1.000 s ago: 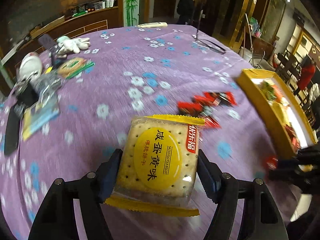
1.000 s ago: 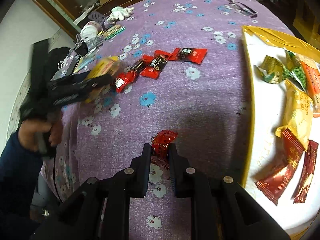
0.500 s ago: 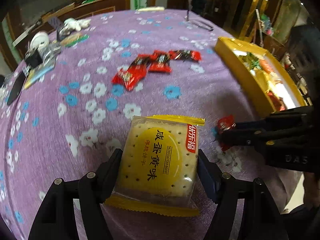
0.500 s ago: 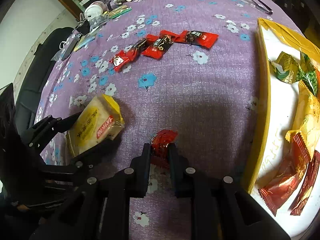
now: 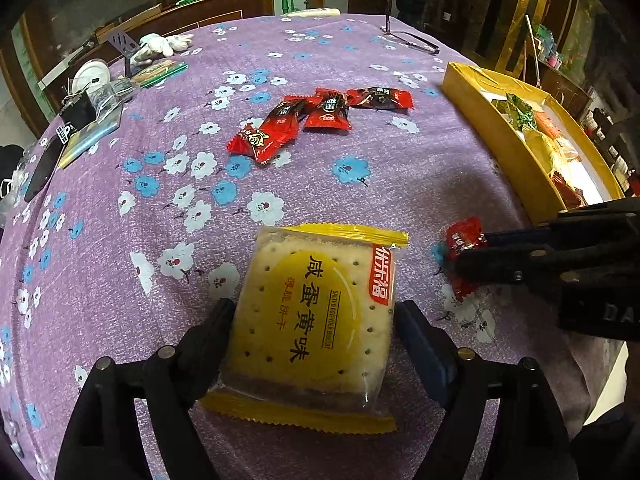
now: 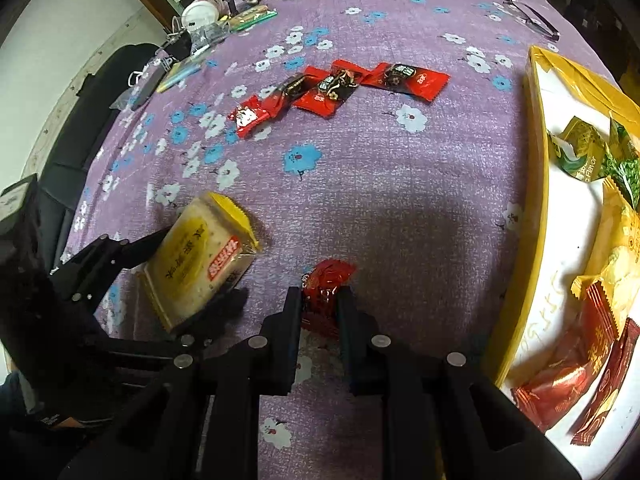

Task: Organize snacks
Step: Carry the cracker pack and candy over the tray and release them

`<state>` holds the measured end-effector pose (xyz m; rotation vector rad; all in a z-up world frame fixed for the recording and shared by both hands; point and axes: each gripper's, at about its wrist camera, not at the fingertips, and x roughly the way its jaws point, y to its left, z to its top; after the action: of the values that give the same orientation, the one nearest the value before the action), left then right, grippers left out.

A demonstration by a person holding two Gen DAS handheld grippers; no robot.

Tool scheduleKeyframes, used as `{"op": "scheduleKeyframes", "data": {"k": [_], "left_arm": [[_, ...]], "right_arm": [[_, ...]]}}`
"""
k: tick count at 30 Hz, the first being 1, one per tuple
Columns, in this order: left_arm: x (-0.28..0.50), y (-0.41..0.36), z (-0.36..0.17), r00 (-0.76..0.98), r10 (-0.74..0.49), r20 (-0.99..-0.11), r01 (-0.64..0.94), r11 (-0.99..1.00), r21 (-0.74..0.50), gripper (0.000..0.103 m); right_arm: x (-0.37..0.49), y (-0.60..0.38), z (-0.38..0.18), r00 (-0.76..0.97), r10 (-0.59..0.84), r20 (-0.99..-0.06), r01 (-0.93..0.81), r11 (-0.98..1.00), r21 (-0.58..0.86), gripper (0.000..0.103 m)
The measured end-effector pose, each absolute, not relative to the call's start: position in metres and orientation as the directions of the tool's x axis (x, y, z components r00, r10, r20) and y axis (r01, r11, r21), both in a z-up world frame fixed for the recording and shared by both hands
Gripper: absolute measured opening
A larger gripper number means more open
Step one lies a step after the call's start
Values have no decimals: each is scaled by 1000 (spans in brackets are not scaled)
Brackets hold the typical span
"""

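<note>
A yellow salted-egg biscuit pack (image 5: 316, 316) lies on the purple flowered cloth between the jaws of my left gripper (image 5: 314, 312), which are opening and loosening off its sides. In the right wrist view the same pack (image 6: 204, 256) sits in the left gripper (image 6: 198, 266). My right gripper (image 6: 320, 296) is shut on a small red candy (image 6: 326, 280), just right of the pack; the left wrist view shows that candy (image 5: 462, 236) too. Several red snack packets (image 5: 320, 116) lie farther out. A yellow tray (image 6: 536, 184) stands on the right.
The tray (image 5: 492, 128) holds green, yellow and red snack bags (image 6: 600, 300). White gloves (image 5: 160, 44), a white cup (image 5: 92, 76) and flat packets crowd the far left edge. A wire stand (image 5: 404, 36) stands at the back. A black chair (image 6: 80, 120) is beside the table.
The left gripper carried the biscuit pack across toward the right gripper and down onto the cloth, and its jaws have widened. The right gripper stayed in place, shut on the red candy.
</note>
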<state>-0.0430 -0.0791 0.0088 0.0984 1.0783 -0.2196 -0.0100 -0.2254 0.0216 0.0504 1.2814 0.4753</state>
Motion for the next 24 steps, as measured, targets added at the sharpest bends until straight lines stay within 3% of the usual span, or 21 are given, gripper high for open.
{"op": "scheduleKeyframes", "data": {"k": [3,13,24], "left_arm": [[-43,-76,11,473,-114,-874,196,980,-22,75],[-42,-72,31,507,-151,-849,152,985,-84,75],[-41,-120,61,522,-246,-817,278,954,-110,75]], "right_arm": [[-14,-227,29,228,371,-900,-325,900,289,17],[-22,-245,51,296,405,-865,-322,895,309,17],[-33,-298,68,372,422,-827,-228,905,359,17]]}}
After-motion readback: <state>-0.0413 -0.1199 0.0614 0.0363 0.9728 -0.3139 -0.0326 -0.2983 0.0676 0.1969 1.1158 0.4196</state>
